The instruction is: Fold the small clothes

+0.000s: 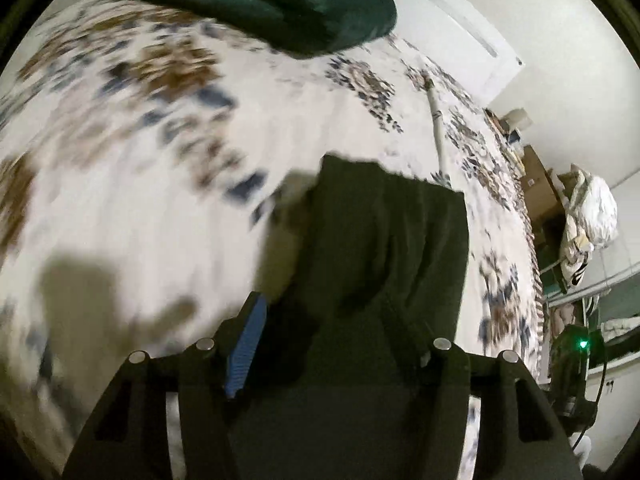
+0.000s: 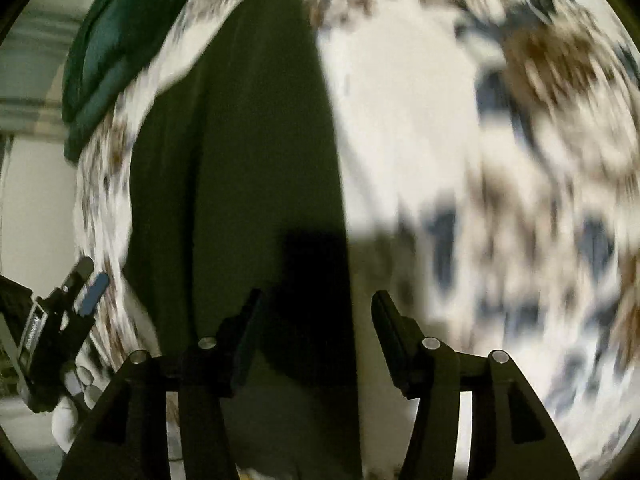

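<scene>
A dark, nearly black small garment (image 1: 384, 240) lies flat as a long strip on the floral bed sheet (image 1: 140, 200). My left gripper (image 1: 336, 324) hovers over its near end with jaws apart. Its blue pad (image 1: 246, 344) is clear of the cloth, and the other finger is hard to tell from the dark fabric. In the right wrist view the same garment (image 2: 240, 160) runs up from under the left finger of my right gripper (image 2: 318, 312), which is open with nothing pinched. The left gripper (image 2: 86, 288) shows at that view's left edge, held by a white-gloved hand (image 2: 74, 404).
A thick dark green folded blanket (image 1: 260, 0) lies at the far side of the bed, also visible as blanket (image 2: 108, 52). Beyond the bed's right edge stand a cardboard box (image 1: 536, 188), a white bundle (image 1: 588, 216) and a device with a green light (image 1: 582, 344). Both views are motion-blurred.
</scene>
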Demonstrator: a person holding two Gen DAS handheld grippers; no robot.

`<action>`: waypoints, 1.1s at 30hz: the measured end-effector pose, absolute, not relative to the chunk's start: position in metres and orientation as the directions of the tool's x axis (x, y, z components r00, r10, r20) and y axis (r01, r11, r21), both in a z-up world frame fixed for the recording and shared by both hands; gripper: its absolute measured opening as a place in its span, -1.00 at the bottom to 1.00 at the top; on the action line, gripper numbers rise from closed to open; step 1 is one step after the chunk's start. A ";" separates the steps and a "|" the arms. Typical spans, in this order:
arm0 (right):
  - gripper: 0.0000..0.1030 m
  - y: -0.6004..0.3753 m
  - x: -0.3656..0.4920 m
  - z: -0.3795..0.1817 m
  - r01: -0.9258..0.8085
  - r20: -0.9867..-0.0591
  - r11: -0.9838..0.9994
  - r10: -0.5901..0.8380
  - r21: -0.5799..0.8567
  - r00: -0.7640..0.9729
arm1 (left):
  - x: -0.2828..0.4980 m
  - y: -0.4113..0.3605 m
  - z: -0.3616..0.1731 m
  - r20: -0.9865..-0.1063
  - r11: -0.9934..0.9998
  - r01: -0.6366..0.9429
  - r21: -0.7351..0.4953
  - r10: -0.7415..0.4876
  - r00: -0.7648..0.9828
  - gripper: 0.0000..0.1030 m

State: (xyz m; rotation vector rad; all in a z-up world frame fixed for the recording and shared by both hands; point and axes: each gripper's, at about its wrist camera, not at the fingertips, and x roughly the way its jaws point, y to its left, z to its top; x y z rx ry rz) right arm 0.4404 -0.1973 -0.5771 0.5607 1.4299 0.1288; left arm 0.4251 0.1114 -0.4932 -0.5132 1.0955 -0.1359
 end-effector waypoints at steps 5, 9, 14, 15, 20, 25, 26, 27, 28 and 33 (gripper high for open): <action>0.11 -0.246 0.539 -0.591 0.289 -0.863 0.815 0.453 0.503 0.224 | 0.496 0.092 -0.523 -0.844 0.879 -0.118 -0.461 -0.393 0.365 0.11; 0.11 -0.264 0.584 -0.612 0.327 -0.818 0.750 0.535 0.576 0.214 | 0.523 0.091 -0.547 -0.835 0.865 -0.118 -0.487 -0.422 0.352 -0.68; -0.79 -0.241 0.589 -0.623 0.280 -0.853 0.806 0.486 0.521 0.188 | 0.530 0.112 -0.541 -0.803 0.831 -0.127 -0.542 -0.468 0.368 -0.83; -0.82 -0.234 0.581 -0.620 0.273 -0.864 0.820 0.464 0.502 0.195 | 0.533 0.116 -0.542 -0.805 0.832 -0.124 -0.540 -0.469 0.363 -0.83; -0.85 -0.235 0.580 -0.616 0.263 -0.918 0.881 0.365 0.394 0.153 | 0.550 0.132 -0.554 -0.820 0.839 -0.136 -0.527 -0.460 0.340 -0.91; -0.37 -0.226 0.568 -0.592 0.215 -0.895 0.869 0.423 0.445 0.143 | 0.540 0.120 -0.537 -0.819 0.844 -0.064 -0.532 -0.495 0.290 -0.38; -0.09 -0.229 0.560 -0.590 0.216 -0.879 0.853 0.457 0.476 0.136 | 0.534 0.120 -0.535 -0.814 0.839 -0.060 -0.541 -0.504 0.287 -0.08; 0.01 -0.229 0.551 -0.591 0.224 -0.859 0.830 0.497 0.511 0.120 | 0.527 0.121 -0.535 -0.807 0.831 -0.059 -0.553 -0.516 0.286 0.05; 0.04 -0.227 0.542 -0.594 0.239 -0.845 0.811 0.526 0.534 0.102 | 0.517 0.121 -0.538 -0.806 0.826 -0.069 -0.560 -0.523 0.278 0.16; -0.01 -0.214 0.509 -0.629 0.294 -0.840 0.801 0.543 0.522 0.011 | 0.492 0.106 -0.565 -0.781 0.793 -0.060 -0.606 -0.578 0.238 -0.62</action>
